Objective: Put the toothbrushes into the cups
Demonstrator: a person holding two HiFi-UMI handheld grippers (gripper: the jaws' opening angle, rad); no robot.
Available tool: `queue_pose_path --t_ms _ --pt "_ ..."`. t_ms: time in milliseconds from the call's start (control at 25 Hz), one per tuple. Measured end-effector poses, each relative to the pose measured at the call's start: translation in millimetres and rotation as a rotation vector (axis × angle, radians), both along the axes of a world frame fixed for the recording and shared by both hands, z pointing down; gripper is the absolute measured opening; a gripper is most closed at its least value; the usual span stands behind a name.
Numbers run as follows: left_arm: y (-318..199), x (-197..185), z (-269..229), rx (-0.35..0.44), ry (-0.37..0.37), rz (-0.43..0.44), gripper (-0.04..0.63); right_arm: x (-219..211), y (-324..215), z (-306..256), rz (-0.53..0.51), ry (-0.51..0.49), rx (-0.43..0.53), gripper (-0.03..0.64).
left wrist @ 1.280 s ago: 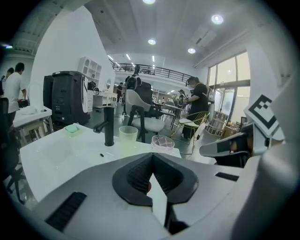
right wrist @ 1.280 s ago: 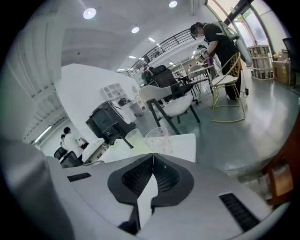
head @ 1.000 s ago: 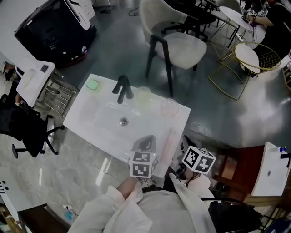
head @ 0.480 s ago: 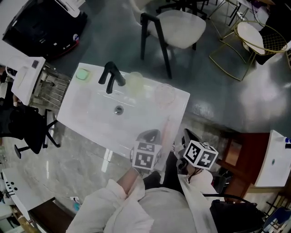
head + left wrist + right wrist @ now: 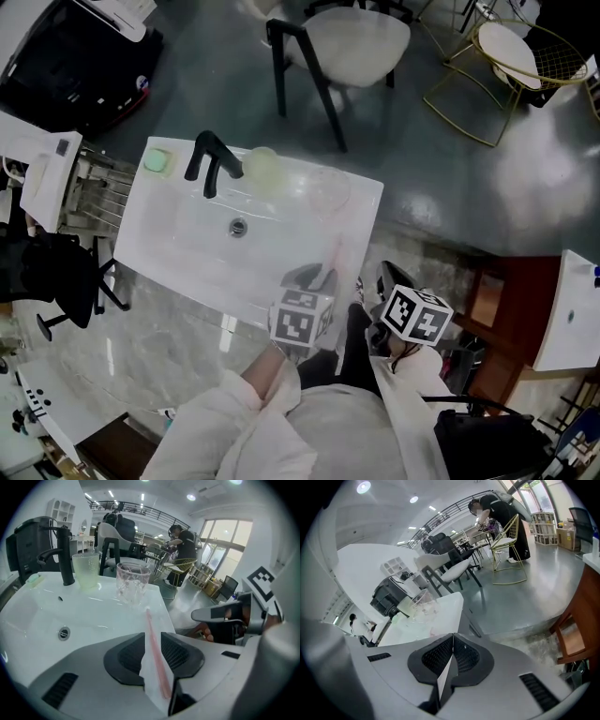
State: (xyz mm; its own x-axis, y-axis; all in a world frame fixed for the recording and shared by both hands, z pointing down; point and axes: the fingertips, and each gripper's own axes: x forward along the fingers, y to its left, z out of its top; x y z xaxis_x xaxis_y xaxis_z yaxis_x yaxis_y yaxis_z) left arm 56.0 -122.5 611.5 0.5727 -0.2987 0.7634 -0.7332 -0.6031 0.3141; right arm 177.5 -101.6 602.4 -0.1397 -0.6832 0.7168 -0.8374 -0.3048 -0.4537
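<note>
— How do the left tongs [image 5: 153, 641] stand?
— Released, the jaws just sprung apart. A slim pink toothbrush [image 5: 150, 625] lies in the gap between them on the flat rim of the white washbasin [image 5: 112, 620], with neither pad pressing on it.
— And the right tongs [image 5: 453, 639]?
— Clenched, with nothing between them, just off the basin's edge.
— The cups?
— A clear glass tumbler [image 5: 132, 583] stands upright beyond the brush's far end, and a frosted pale-green cup [image 5: 86, 570] stands beside the black tap [image 5: 65, 555].

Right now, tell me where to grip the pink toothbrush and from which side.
Take the pink toothbrush on its near half, coming down from the front edge of the sink top and pinching across its width. It lies flat, pointing away toward the clear cup, so probably only its long sides offer a hold.
</note>
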Motion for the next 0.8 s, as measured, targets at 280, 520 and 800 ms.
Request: queue_pose_path --t_ms 280,520,800 --pt "1 4 8 -0.029 -0.051 0.024 0.107 1 0 4 0.0 -0.013 -0.008 0.025" --pt "2 7 19 -0.062 -0.125 0.046 0.107 9 3 9 0.014 -0.019 -0.012 0.025" --pt "-1 8 27 -0.075 -0.181 0.058 0.107 20 7 16 0.039 -0.028 -0.019 0.025"
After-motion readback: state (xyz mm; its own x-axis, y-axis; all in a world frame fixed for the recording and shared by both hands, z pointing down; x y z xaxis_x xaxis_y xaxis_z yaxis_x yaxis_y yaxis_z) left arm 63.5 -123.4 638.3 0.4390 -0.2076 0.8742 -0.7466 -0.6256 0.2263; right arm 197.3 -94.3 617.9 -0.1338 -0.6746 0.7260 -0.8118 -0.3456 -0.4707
